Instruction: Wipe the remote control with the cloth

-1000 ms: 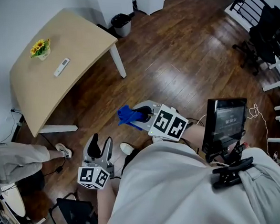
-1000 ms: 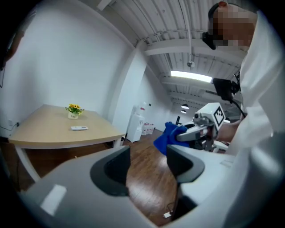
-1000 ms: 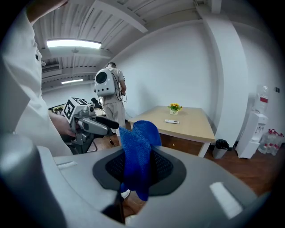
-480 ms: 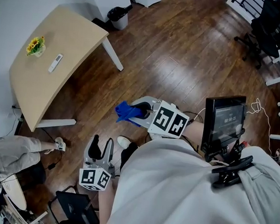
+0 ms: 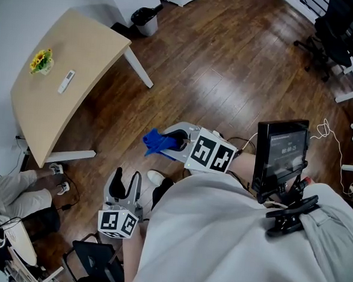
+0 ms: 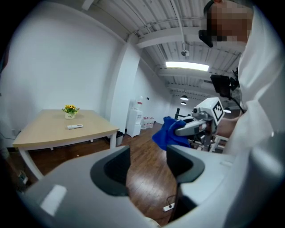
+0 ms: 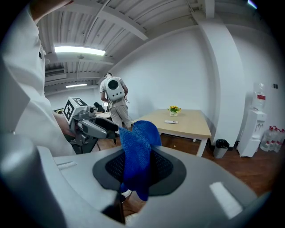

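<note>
right gripper (image 5: 175,142): clamped on blue cloth (image 5: 157,143), as before | left gripper (image 5: 127,183): jaws slightly apart, empty, unchanged | remote control (image 5: 66,81): on table (image 5: 87,41) near flowers (image 5: 40,61), well away from both grippers, shifted leftward in head view

I can read no words or numbers here. The screen (image 5: 282,152) shows a pale line, perhaps digits, too blurred to read. My right cube (image 5: 209,152) and left cube (image 5: 117,222) bear only black-and-white squares.
</note>
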`<action>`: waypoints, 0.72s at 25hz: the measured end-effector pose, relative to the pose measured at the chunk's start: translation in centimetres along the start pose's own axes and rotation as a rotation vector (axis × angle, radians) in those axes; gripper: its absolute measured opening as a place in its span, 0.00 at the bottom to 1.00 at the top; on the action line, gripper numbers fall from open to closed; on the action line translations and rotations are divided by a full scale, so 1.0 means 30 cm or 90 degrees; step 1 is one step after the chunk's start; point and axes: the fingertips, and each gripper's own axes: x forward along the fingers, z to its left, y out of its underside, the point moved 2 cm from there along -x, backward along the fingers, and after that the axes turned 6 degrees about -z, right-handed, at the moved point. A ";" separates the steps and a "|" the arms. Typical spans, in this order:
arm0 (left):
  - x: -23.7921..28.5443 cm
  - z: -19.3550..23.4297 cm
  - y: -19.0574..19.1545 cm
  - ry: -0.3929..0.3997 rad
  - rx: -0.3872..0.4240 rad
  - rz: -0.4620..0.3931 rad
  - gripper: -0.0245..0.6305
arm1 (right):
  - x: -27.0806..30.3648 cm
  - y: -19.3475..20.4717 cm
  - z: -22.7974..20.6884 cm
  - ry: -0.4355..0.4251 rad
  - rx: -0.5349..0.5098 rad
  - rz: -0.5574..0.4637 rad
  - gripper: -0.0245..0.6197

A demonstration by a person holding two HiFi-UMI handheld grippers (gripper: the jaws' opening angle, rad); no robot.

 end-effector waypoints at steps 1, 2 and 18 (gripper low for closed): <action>0.003 -0.007 -0.005 -0.002 -0.001 0.003 0.46 | -0.001 0.003 0.000 0.000 -0.001 0.000 0.18; 0.006 -0.016 -0.009 -0.004 -0.002 0.006 0.46 | -0.004 0.006 0.001 -0.001 -0.002 0.001 0.18; 0.006 -0.012 -0.011 0.007 0.022 -0.005 0.40 | -0.005 0.019 -0.005 0.009 0.001 -0.009 0.18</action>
